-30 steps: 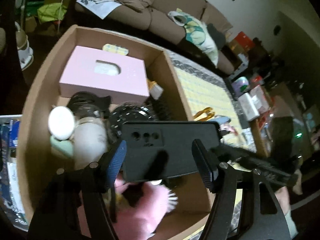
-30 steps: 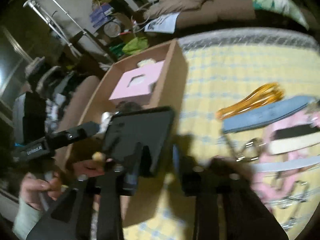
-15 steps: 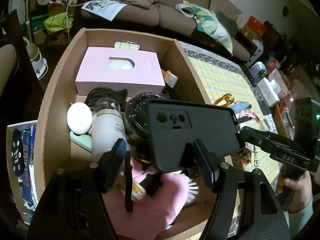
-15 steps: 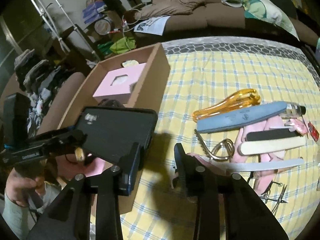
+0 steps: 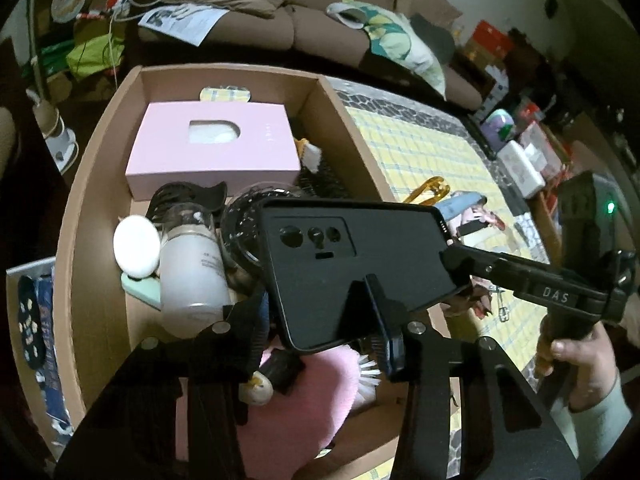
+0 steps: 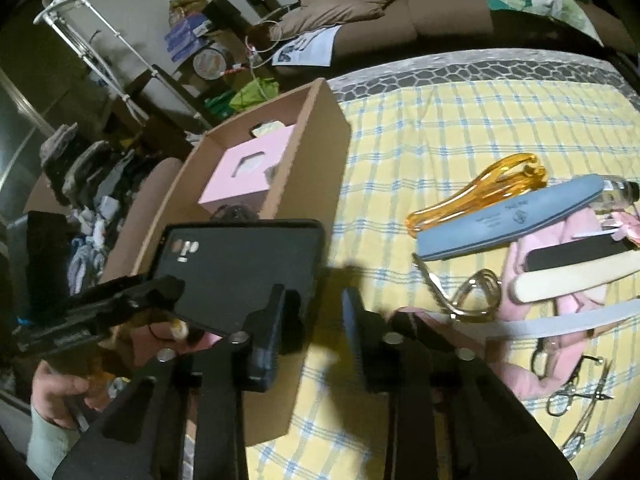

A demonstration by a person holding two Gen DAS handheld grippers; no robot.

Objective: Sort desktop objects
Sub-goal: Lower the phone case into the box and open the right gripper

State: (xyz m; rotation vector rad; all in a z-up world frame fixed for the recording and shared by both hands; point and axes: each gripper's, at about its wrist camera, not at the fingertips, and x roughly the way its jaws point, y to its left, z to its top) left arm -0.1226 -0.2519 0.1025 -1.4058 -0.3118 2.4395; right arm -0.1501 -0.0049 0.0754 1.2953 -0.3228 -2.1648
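Note:
A black phone case hangs face up over the near end of a cardboard box. My left gripper is closing on it: one finger lies on the case's back, the other sits at its left edge. My right gripper is narrowing too. Only yellow cloth shows in its gap. Its left finger overlaps the case's corner, and its tip touches the case's right edge.
The box holds a pink carton, a white bottle, a dark round thing and pink fluff. On the yellow check cloth lie an orange tool, a blue nail file, other files and scissors.
The left gripper's jaws have drawn in from wide open onto the phone case. The right gripper's jaws have narrowed as well. The case has stayed over the box.

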